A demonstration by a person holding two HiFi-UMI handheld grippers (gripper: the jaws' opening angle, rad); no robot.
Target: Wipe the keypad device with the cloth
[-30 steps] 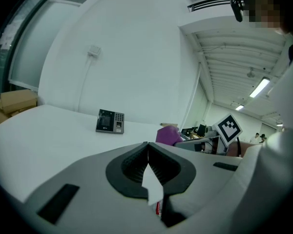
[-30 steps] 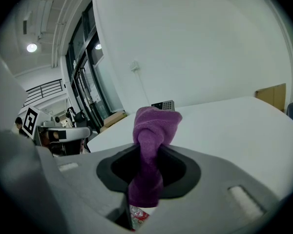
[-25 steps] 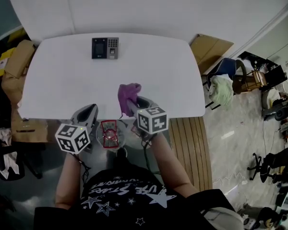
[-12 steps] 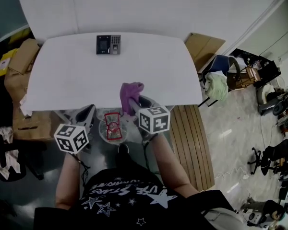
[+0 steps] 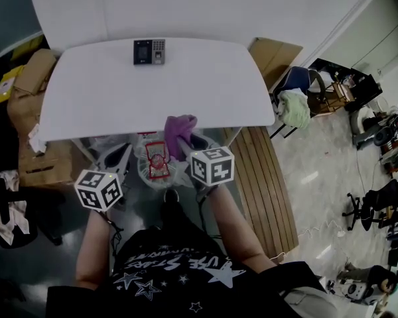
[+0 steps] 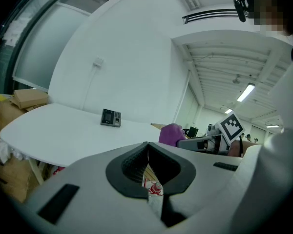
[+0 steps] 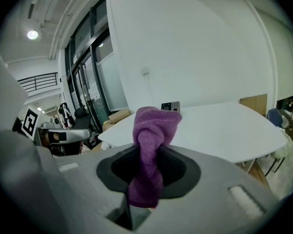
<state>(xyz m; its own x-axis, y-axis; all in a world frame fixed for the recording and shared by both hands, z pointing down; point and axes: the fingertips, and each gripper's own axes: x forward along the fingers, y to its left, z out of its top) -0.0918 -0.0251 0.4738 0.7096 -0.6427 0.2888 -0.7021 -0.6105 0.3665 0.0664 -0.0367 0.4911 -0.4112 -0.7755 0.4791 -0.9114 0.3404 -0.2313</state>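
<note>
The dark keypad device (image 5: 149,52) lies flat near the far edge of the white table (image 5: 106,105). It shows small and far off in the left gripper view (image 6: 110,117) and the right gripper view (image 7: 171,106). My right gripper (image 5: 183,144) is shut on a purple cloth (image 5: 178,131), held just off the table's near edge. The cloth (image 7: 153,135) stands up bunched between the jaws. My left gripper (image 5: 122,154) hangs to the left, below the near edge. Its jaws (image 6: 147,156) meet with nothing between them.
Cardboard boxes (image 5: 26,78) are stacked left of the table, and another box (image 5: 275,57) leans at its right. A chair with a pale cloth (image 5: 294,108) and a wooden slatted bench (image 5: 262,184) stand to the right. A clear bin with red packaging (image 5: 157,163) sits under the near edge.
The table and keypad have slid farther away and up in the view. Both grippers now sit off the near edge, and the right still holds the cloth.
</note>
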